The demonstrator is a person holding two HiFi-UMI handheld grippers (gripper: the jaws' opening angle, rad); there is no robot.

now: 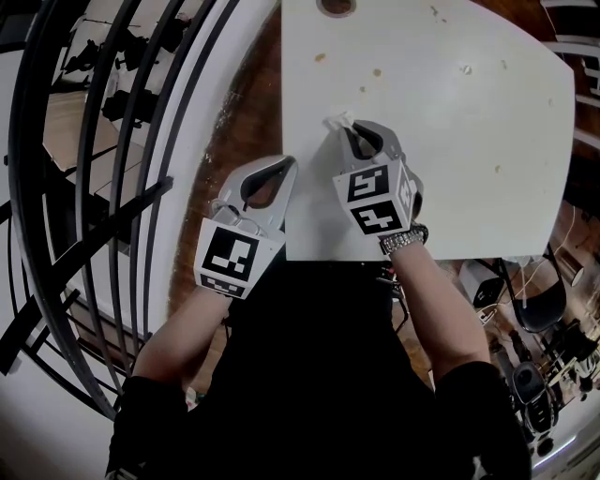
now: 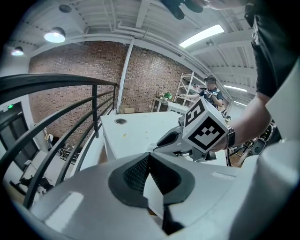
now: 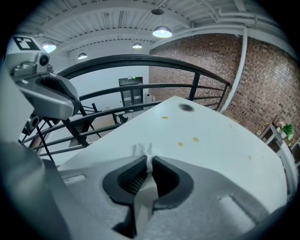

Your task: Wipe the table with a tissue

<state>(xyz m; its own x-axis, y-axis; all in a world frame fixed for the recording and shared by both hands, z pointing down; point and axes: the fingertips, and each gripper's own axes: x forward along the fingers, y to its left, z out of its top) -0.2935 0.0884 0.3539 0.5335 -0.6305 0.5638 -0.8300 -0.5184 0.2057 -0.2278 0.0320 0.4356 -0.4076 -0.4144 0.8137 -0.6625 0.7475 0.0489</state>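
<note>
While the right gripper [image 1: 351, 128] sat over the near-left part of the white table [image 1: 469, 216], its jaws were closed tight on a white tissue [image 1: 337, 120]; a small crumpled tuft stuck out just past the tips, and the rest of the sheet ran back between the pads, as the right gripper view showed [image 3: 143, 151]. Whether the tuft actually pressed on the tabletop could not be told from these views; it lay at least very close to it.

The relation that mattered was forward and away: the yellowish spots [image 1: 377, 71] lay ahead of the tissue, further from the person, roughly along the line in which the right gripper pointed and a little to its right; another spot [image 1: 321, 57] sat almost straight ahead, and a few more were scattered well apart toward the table's far and right side. A round fitting [image 1: 336, 6] marked the far edge.

The left gripper [image 1: 281, 167] hung off the table's left edge, beside the dark railing [image 1: 141, 112], its jaws brought together with nothing showing between the tips; it was the farther of the two from the spots and carried nothing to wipe with.

By judgement, wiping had hardly covered the soiled area; the likely next stroke was a push of the tissue forward across the nearest spots, kept low enough to bear on the surface.
</note>
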